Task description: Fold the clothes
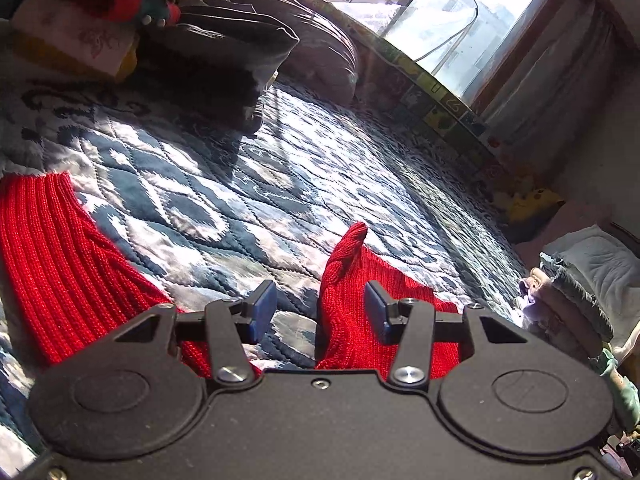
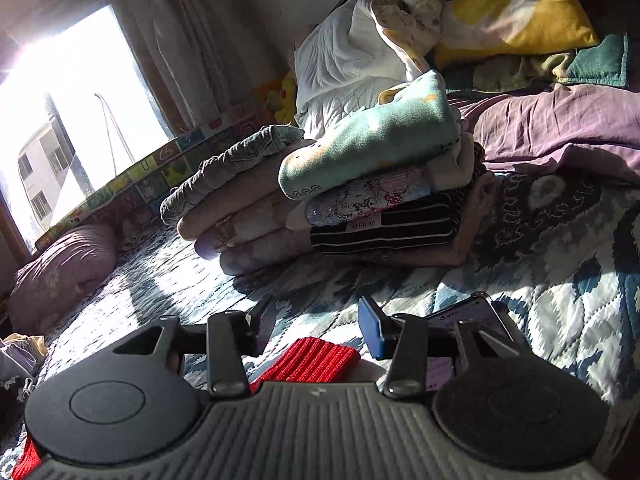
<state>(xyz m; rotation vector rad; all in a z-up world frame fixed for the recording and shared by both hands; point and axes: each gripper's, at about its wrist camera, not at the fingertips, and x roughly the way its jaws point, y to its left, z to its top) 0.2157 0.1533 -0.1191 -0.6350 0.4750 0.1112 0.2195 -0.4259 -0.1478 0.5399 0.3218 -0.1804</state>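
Red sweater (image 1: pixel 48 256) lies under both gaping, empty hand-held grippers (image 1: pixel 320 308) (image 2: pixel 316 322); only the right view shows one folded pile (image 2: pixel 352 200) and one phone (image 2: pixel 468 320).

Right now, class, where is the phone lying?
In the right wrist view, the dark phone lies on the patterned quilt, right of the right tongs.

A red knit sweater (image 1: pixel 52 256) is lying on the quilt (image 1: pixel 248 184), its ribbed part spreading flat at the near left. A second part (image 1: pixel 360 300) is bunching up into a raised peak farther right on the quilt. In the right wrist view a ribbed red edge (image 2: pixel 316 364) is showing low on the quilt, near of the folded stack (image 2: pixel 360 200) sitting on the quilt.
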